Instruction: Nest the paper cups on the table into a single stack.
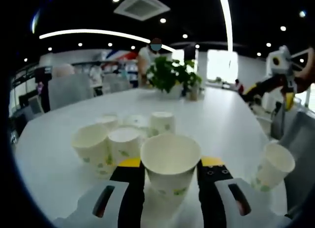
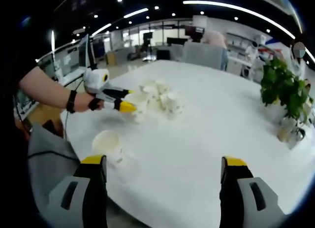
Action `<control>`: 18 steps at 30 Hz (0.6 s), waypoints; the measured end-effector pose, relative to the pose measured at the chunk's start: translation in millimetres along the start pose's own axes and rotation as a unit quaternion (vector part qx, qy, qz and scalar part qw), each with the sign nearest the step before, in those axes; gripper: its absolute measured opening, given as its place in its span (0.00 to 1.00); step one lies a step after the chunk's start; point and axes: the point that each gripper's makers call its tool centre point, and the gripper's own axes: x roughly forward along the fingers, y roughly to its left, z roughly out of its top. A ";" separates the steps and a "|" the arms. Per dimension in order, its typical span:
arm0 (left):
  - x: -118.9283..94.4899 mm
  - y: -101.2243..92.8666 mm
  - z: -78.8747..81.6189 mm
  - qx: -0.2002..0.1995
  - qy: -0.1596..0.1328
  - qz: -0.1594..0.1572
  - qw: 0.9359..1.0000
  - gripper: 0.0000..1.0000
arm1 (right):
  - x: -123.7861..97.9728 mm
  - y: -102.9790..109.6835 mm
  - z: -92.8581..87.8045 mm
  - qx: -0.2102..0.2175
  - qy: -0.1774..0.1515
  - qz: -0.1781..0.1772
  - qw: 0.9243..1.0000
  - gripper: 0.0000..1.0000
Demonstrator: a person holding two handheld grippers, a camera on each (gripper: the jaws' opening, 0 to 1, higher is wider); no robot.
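A white paper cup (image 1: 170, 164) with green leaf prints stands upright between my left gripper's (image 1: 171, 175) jaws, which press on its sides. Just behind it sits a cluster of several more cups (image 1: 123, 142), open ends up. One lone cup (image 1: 271, 165) stands to the right, near the table edge. In the right gripper view, my right gripper (image 2: 164, 164) is open wide above the table with nothing between its jaws. The lone cup (image 2: 108, 142) is just beyond its left jaw. Farther off, a hand holds the left gripper (image 2: 120, 104) at the cup cluster (image 2: 162, 97).
The big white table (image 2: 211, 129) carries a potted green plant (image 2: 285, 90) at its far side, the plant (image 1: 172, 75) showing behind the cups too. Grey chairs (image 1: 69, 90) stand round the table. A person stands in the background.
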 end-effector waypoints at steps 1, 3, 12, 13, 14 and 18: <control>-1.5 -0.8 0.8 0.001 -0.002 -0.002 1.000 0.40 | 0.3 0.5 1.0 -0.001 0.000 0.000 1.000 0.94; -4.2 -2.5 3.1 0.002 -0.005 -0.003 1.000 0.40 | 0.3 1.9 4.2 -0.005 -0.003 0.001 1.000 0.94; -13.6 -3.0 12.7 0.006 -0.016 -0.004 1.000 0.41 | -1.8 0.4 10.8 -0.008 -0.010 0.001 1.000 0.94; -14.5 -3.3 13.8 0.006 -0.016 -0.004 1.000 0.41 | -2.2 0.8 12.0 -0.009 -0.011 0.001 1.000 0.94; -15.9 -3.5 15.2 0.009 -0.016 -0.004 1.000 0.41 | -2.6 1.1 13.1 -0.010 -0.012 0.000 1.000 0.94; -21.9 -1.7 22.4 0.010 -0.017 -0.003 1.000 0.41 | -3.2 0.6 19.7 -0.016 -0.016 0.002 1.000 0.94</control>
